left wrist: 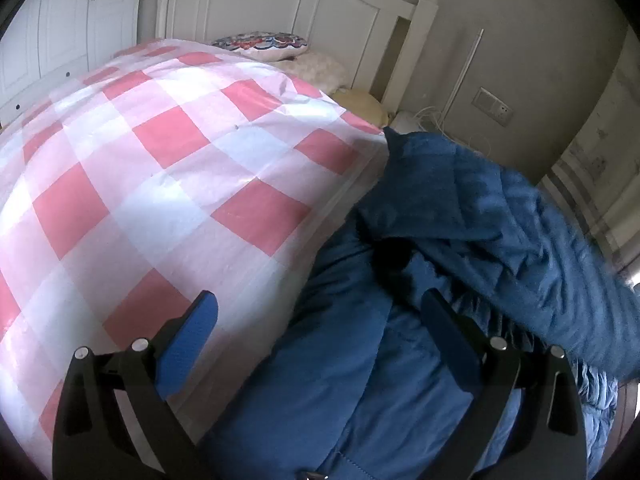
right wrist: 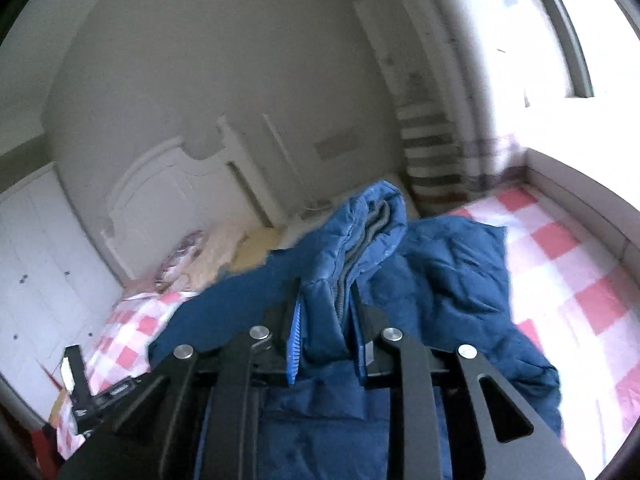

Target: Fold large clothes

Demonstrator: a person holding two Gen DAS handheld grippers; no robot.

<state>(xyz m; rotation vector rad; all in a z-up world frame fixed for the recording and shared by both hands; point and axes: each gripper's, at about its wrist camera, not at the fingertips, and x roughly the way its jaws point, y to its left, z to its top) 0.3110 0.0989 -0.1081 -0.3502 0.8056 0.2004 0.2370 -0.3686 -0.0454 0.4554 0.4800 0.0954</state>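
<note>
A large blue padded jacket (left wrist: 460, 240) lies on the bed's pink-and-white checked cover (left wrist: 140, 168), at its right side. My left gripper (left wrist: 320, 308) is open, its blue pads wide apart above the jacket's lower part and the cover's edge, holding nothing. My right gripper (right wrist: 326, 300) is shut on a fold of the jacket (right wrist: 344, 240) with a grey inner lining, lifted above the rest of the garment (right wrist: 440, 280). The view is blurred.
A white headboard (left wrist: 320, 8) and pillows (left wrist: 264, 42) stand at the bed's far end. White wardrobe doors (left wrist: 52, 32) are on the left. A wall socket (left wrist: 493, 106) and cables are on the right. A bright window (right wrist: 592, 28) is behind the bed. My left gripper's body (right wrist: 86, 392) shows low left.
</note>
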